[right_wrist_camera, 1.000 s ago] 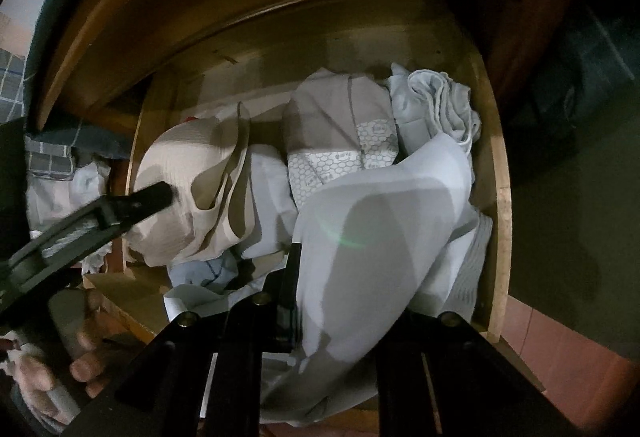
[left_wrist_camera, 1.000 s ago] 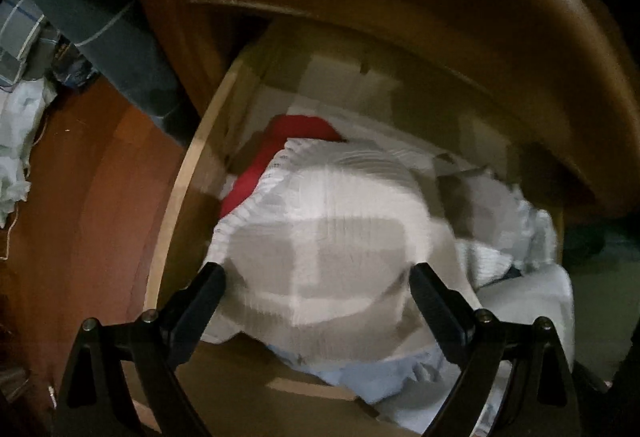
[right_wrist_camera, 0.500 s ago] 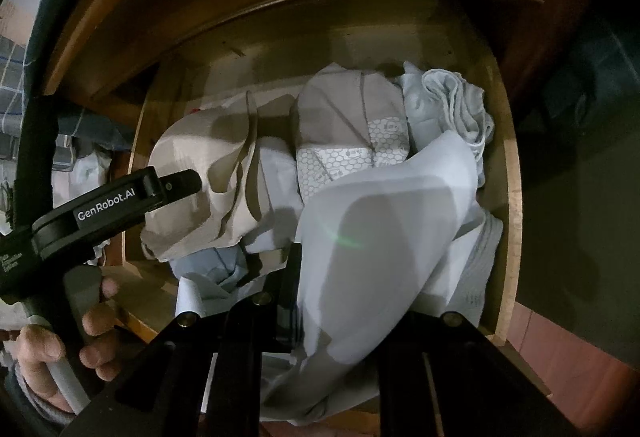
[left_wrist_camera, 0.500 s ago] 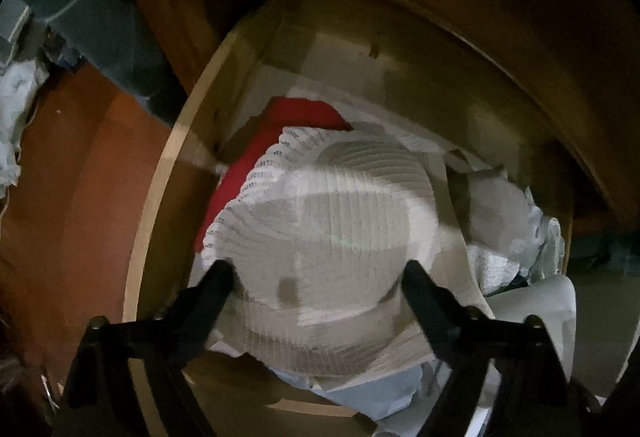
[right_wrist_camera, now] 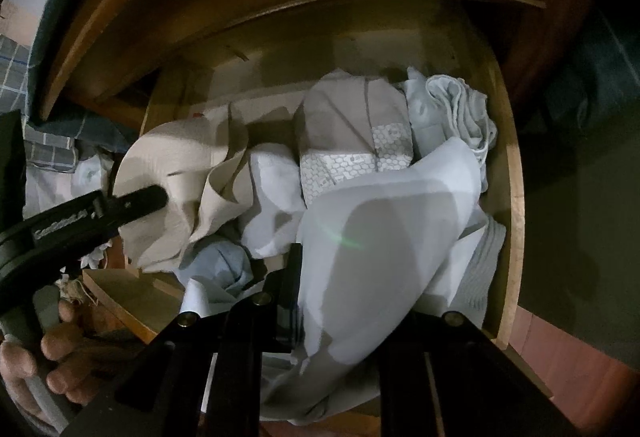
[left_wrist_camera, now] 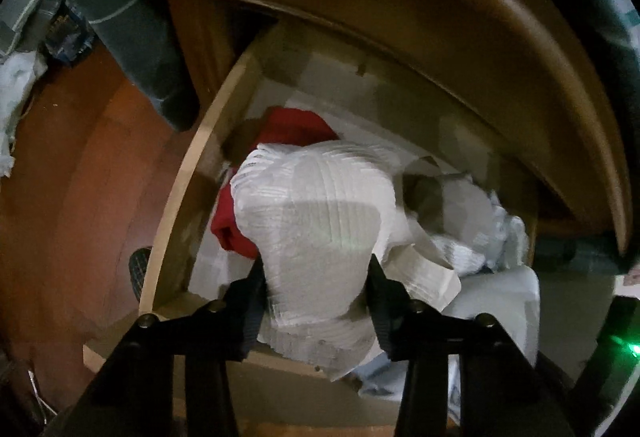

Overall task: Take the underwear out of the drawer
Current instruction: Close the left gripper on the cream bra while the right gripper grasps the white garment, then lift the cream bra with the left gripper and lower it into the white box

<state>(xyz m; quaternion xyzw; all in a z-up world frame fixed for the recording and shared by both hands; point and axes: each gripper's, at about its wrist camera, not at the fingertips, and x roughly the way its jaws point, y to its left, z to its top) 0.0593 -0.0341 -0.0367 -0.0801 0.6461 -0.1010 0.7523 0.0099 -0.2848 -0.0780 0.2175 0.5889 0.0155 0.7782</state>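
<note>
Since a second ago the left gripper (left_wrist_camera: 316, 277) jaws have been closing and now pinch the beige ribbed underwear (left_wrist_camera: 316, 213) bunched over the drawer (left_wrist_camera: 176, 197), while the right gripper (right_wrist_camera: 352, 297) stays clenched on pale blue underwear (right_wrist_camera: 384, 237).

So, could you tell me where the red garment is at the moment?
In the left wrist view, the red garment lies at the left side of the drawer, tucked behind the ribbed beige underwear.
</note>
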